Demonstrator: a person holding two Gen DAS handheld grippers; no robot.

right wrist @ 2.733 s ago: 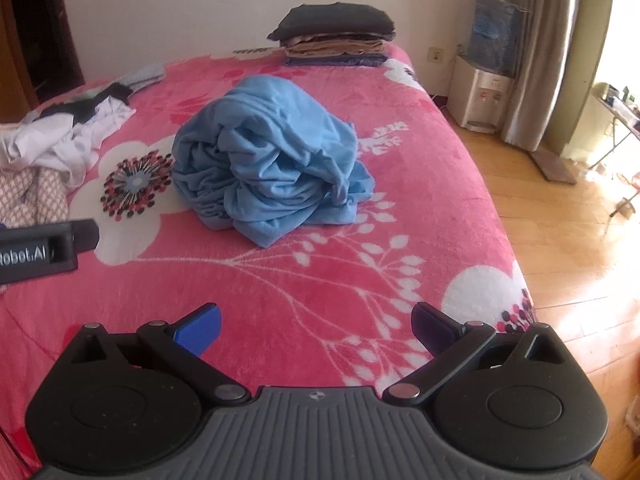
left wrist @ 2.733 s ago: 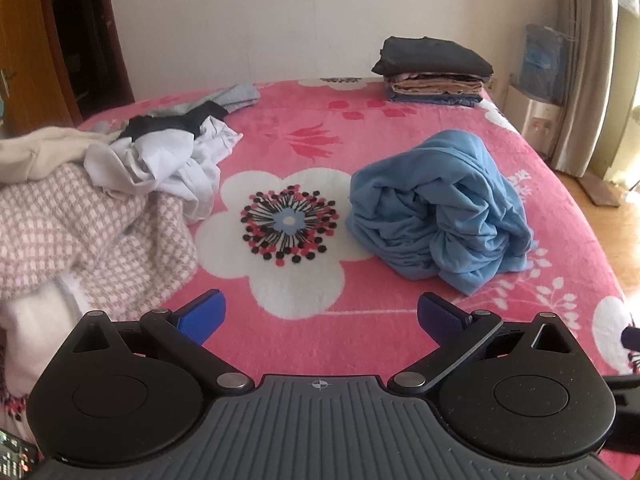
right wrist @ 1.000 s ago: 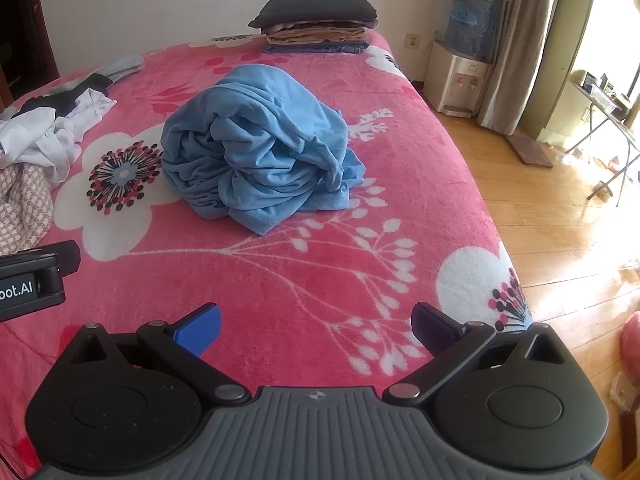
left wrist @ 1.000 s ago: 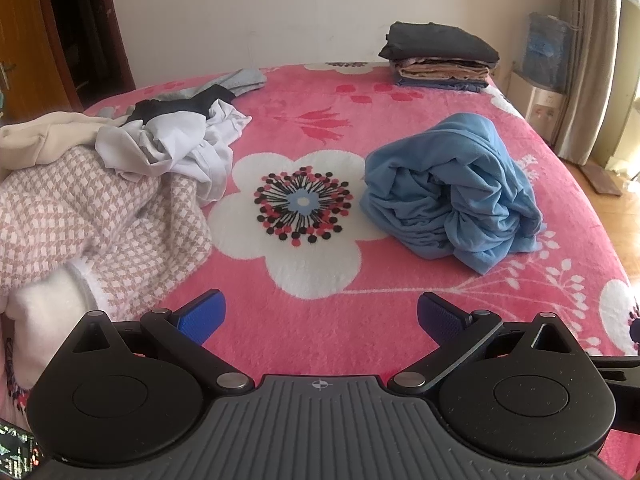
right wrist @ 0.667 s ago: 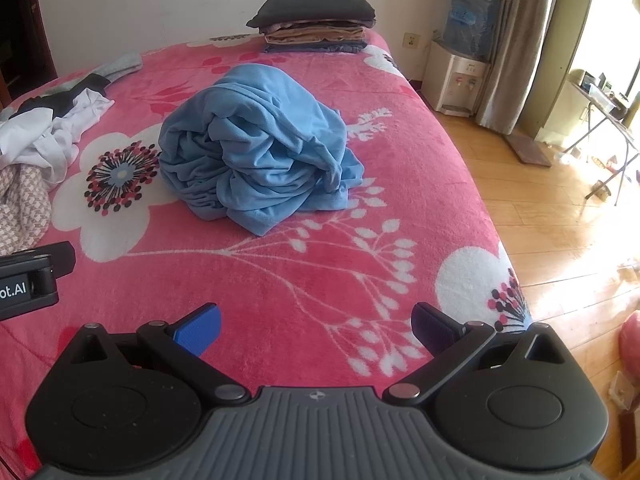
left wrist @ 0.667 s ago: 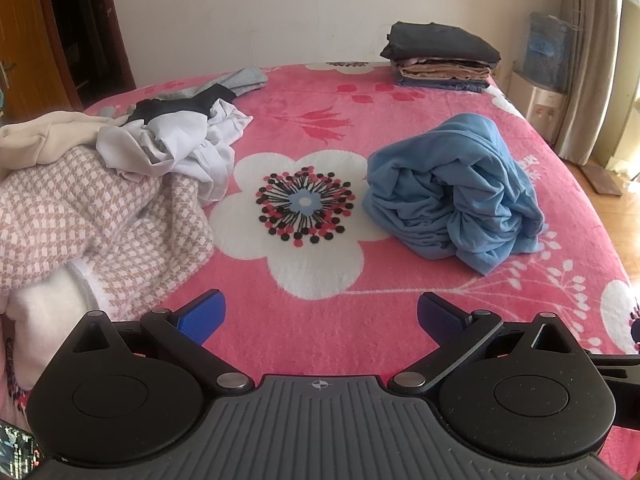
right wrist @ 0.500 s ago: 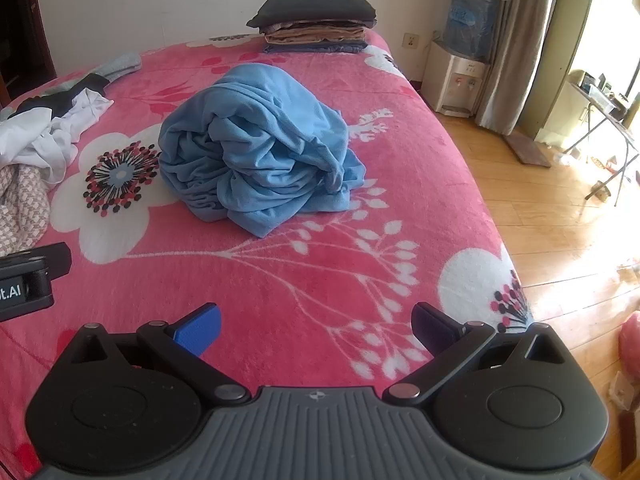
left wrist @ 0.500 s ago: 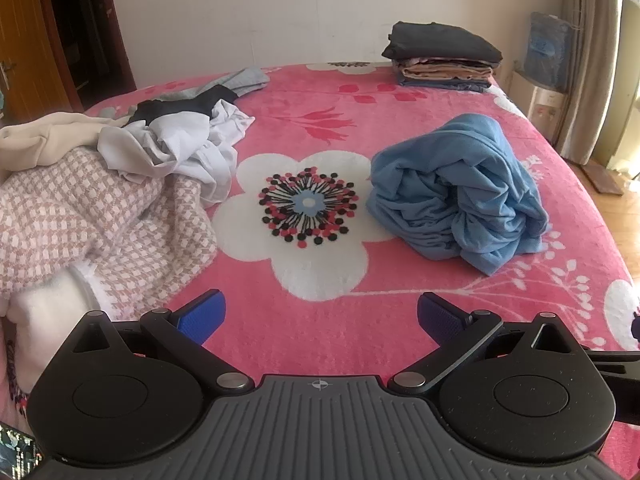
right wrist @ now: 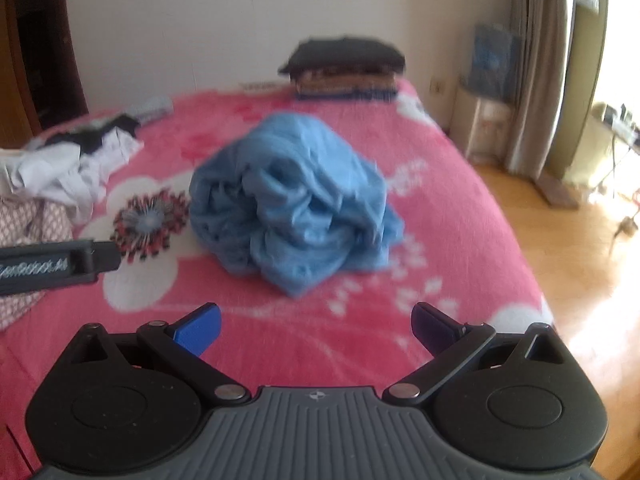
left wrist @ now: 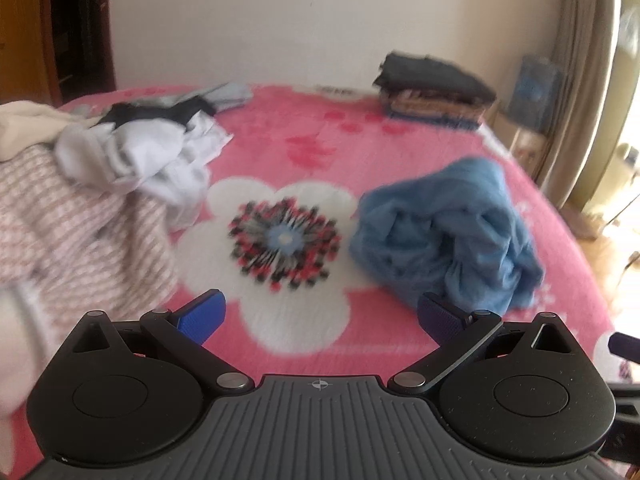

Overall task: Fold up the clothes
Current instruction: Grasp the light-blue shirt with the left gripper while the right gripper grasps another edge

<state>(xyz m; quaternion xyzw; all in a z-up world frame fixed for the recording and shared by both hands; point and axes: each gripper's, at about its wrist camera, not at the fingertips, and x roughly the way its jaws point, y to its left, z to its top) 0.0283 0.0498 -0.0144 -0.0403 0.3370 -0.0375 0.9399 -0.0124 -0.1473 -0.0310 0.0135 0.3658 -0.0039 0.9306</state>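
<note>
A crumpled light-blue garment (left wrist: 444,232) (right wrist: 292,204) lies in a heap on the pink flowered bed cover (left wrist: 320,152) (right wrist: 440,200). My left gripper (left wrist: 320,316) is open above the white flower print, with the blue heap ahead and to its right. My right gripper (right wrist: 316,328) is open too, nothing between its fingers, and the heap sits straight ahead of it, apart from the fingertips. Part of the left gripper's body (right wrist: 52,266) shows at the left edge of the right wrist view. Both views are blurred by motion.
A pile of unfolded clothes, white (left wrist: 152,160) and pink-checked (left wrist: 60,216), covers the left of the bed. A stack of folded clothes (left wrist: 434,98) (right wrist: 346,70) sits at the far edge by the wall. Beyond the bed's right edge are wooden floor (right wrist: 580,264), curtains and a small cabinet.
Both grippers have moved forward and lower toward the blue garment, which now looks larger and nearer. Both stay open and the clothes have not moved.
</note>
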